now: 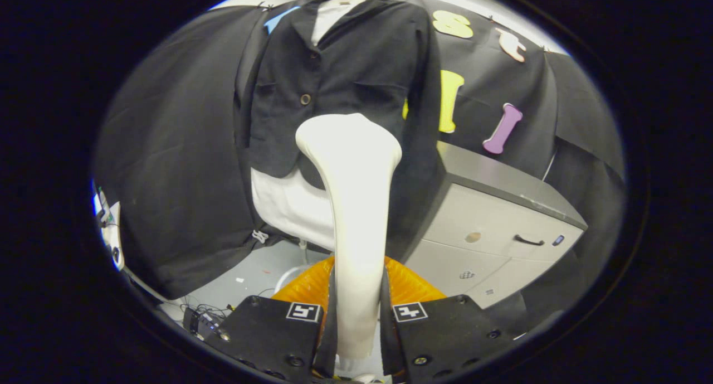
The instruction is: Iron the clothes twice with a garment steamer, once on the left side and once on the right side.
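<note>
Clamping the steamer handle (356, 217), the tool (356, 317) aims its head at the jacket (334, 77); a loose grip could twist it aside.

Ahead: my gripper (356, 322) has its jaws clamped on the steamer handle (356, 228), whose head blocks the middle of the jacket (345, 72) from me.
Right: the grey cabinet (501, 228) crowds in just beside the jacket's hem, so I've little room that side.
Left: the black booth cloth (178, 166) hangs close, touching the sleeve.
Below: open floor (262, 272) beneath the white shirt tail (289, 205); cables (206, 314) lie near the jaws.
Under jaws: an orange ribbed base (312, 286) sits right behind the handle.
</note>
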Motion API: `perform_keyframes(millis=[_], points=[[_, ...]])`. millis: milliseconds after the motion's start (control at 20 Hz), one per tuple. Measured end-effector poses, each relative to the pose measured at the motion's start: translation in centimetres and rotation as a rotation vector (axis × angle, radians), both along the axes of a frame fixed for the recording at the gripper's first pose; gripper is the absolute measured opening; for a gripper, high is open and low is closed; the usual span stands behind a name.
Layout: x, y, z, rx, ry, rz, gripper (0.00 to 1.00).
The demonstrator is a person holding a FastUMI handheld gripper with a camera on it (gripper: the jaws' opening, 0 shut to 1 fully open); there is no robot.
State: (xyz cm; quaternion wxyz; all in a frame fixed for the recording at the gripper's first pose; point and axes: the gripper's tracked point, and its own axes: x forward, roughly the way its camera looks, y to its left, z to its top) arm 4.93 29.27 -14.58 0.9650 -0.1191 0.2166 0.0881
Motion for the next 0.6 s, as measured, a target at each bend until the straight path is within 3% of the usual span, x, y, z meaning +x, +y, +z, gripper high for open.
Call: perform_keyframes(millis=[600], points=[[-4.5, -18.7, 5.0, 0.077, -0.056, -0.159, 0.34]])
